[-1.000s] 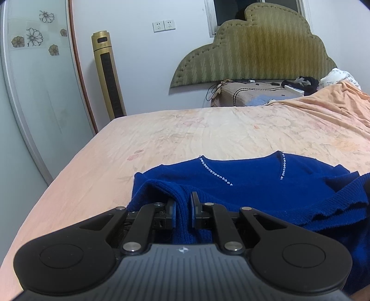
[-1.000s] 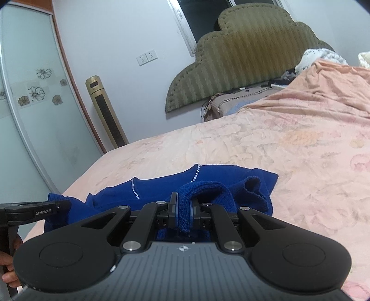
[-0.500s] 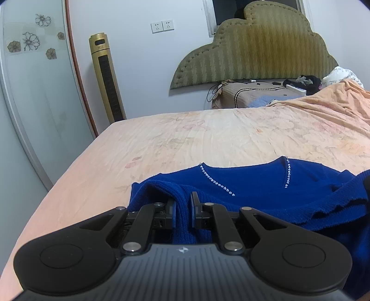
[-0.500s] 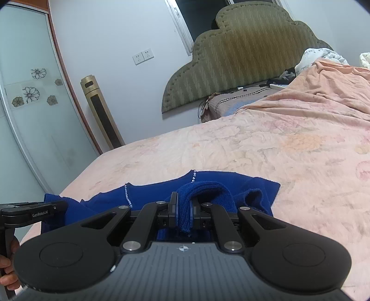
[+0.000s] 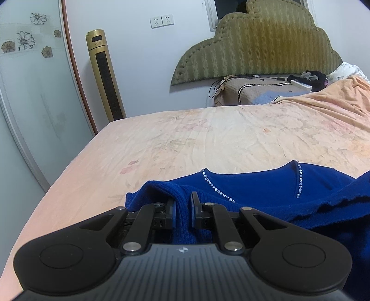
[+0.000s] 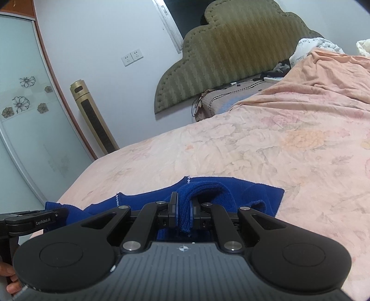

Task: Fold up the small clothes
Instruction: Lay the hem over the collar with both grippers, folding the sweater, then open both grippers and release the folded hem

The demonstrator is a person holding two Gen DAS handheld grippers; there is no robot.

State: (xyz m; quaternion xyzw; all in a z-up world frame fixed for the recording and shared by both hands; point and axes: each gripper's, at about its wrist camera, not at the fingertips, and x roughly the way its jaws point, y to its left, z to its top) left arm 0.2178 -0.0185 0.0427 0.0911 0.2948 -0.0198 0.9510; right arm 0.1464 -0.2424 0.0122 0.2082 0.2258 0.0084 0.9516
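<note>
Left tongs [image 5: 183, 209] are clamped on a fold of the blue sweater [image 5: 261, 187]. Right tongs [image 6: 183, 214] are clamped on another fold. The sweater lies on the bed [image 5: 208, 139].

a bed [image 5: 231, 139] with a peach flowered sheet fills most of both views. a green padded headboard [image 5: 261, 44] leans against the white wall. a gold tower fan [image 5: 105, 74] stands upright on the floor beside a frosted glass door [image 5: 27, 97] with flower decals. two wall sockets [image 5: 161, 21] sit above the fan. a brown blanket [image 5: 261, 90] lies below the headboard, with dark cables [image 5: 215, 86] hanging at its edge.
</note>
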